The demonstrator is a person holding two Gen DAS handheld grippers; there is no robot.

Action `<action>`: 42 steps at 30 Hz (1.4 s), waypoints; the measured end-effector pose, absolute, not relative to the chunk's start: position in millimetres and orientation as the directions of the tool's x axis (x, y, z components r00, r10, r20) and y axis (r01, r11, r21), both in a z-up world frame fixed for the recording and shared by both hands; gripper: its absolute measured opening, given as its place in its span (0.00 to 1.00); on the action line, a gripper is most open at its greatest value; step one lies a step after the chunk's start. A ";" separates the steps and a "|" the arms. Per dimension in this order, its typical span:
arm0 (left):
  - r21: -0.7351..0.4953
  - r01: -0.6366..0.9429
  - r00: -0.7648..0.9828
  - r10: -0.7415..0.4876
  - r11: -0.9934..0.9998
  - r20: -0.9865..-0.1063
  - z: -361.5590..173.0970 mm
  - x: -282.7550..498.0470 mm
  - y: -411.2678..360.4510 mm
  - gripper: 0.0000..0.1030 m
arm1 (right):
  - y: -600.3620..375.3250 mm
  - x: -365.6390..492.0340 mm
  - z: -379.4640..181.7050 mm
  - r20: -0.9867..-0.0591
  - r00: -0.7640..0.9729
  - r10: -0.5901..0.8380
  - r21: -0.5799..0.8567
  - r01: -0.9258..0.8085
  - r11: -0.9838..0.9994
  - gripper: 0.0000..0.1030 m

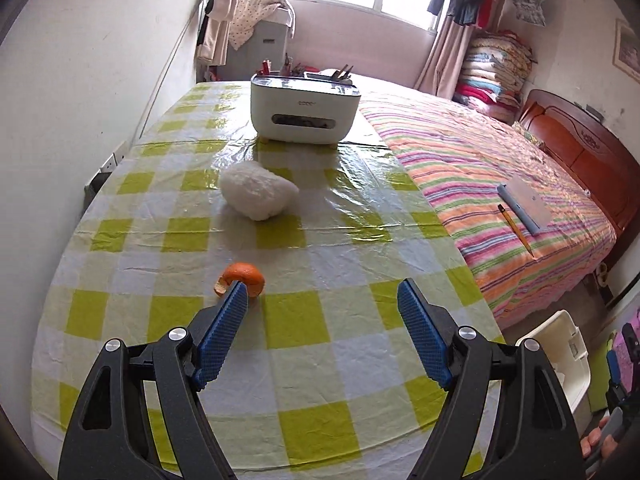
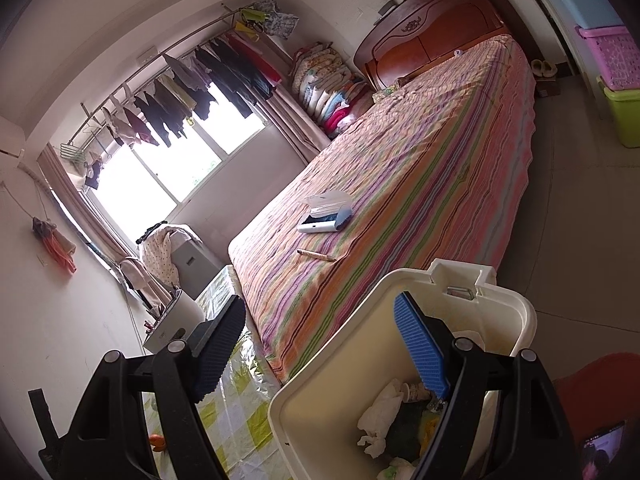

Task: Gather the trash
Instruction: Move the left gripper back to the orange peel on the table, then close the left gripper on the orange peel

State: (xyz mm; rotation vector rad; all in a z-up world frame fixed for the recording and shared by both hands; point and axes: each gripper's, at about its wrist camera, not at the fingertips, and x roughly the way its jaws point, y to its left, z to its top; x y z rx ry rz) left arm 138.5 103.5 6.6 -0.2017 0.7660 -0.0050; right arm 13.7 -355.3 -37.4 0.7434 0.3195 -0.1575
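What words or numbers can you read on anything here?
White box on the table: a small grey brand mark on its front, too blurred to read.
Framed picture on the wall: any writing too small to tell.
Phone screen: nothing readable.
No other text is legible.

On the table [image 1: 132,360], an orange peel [image 1: 245,278] lies before a wad [image 1: 258,196], the box [image 1: 306,112] behind.

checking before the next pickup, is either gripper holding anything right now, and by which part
Nothing is held. The left gripper is open above the table, beside the orange peel. The right gripper is open over the trash bin, empty.
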 end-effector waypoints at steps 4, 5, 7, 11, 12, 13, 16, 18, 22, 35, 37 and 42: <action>-0.244 -0.117 0.685 -0.100 0.963 -0.722 -7.6 145.8 128.4 0.74 | -345.7 20.6 -37.3 -0.354 0.935 -0.014 0.618 0.245 0.747 0.73; -0.248 -0.132 0.680 -0.094 0.960 -0.727 -10.6 147.3 132.4 0.74 | -343.4 21.7 -37.1 -0.356 0.934 -0.012 0.613 0.243 0.752 0.73; -0.257 -0.161 0.679 -0.082 0.953 -0.729 -15.7 150.0 138.3 0.74 | -338.1 24.2 -36.6 -0.362 0.932 -0.006 0.602 0.239 0.762 0.73; -0.280 -0.205 0.665 -0.076 0.938 -0.743 -26.1 160.8 143.6 0.74 | -328.2 26.8 -34.3 -0.361 0.933 0.008 0.589 0.221 0.777 0.73; -0.282 -0.212 0.662 -0.075 0.936 -0.745 -28.2 164.0 144.4 0.74 | -326.4 26.8 -33.2 -0.353 0.935 0.016 0.589 0.209 0.781 0.73; -0.278 -0.218 0.658 -0.070 0.935 -0.750 -30.5 167.1 144.1 0.74 | -323.7 26.6 -30.7 -0.337 0.941 0.028 0.591 0.188 0.785 0.73; -0.252 -0.251 0.650 -0.030 0.934 -0.759 -36.1 176.7 143.7 0.74 | -314.5 30.5 -19.0 -0.279 0.958 0.062 0.570 0.114 0.814 0.73; -0.256 -0.261 0.647 -0.028 0.931 -0.762 -38.5 182.5 143.9 0.74 | -302.6 40.9 -11.5 -0.278 0.955 0.101 0.542 0.069 0.838 0.73; -0.241 -0.277 0.616 -0.021 0.930 -0.787 -47.8 196.4 142.4 0.74 | -271.7 66.1 -1.9 -0.294 0.934 0.204 0.521 -0.023 0.853 0.73; -0.229 -0.296 0.564 -0.023 0.927 -0.825 -67.1 214.2 154.0 0.34 | -141.1 184.1 15.5 -0.396 0.752 0.527 0.447 -0.343 0.826 0.73; -0.263 -0.291 0.573 -0.053 0.920 -0.818 -66.8 213.8 160.0 0.25 | -118.1 203.9 12.1 -0.435 0.711 0.553 0.439 -0.369 0.819 0.73; -0.323 -0.319 0.570 -0.092 0.891 -0.817 -67.5 211.9 175.1 0.00 | -54.3 243.7 5.0 -0.520 0.612 0.596 0.374 -0.464 0.803 0.72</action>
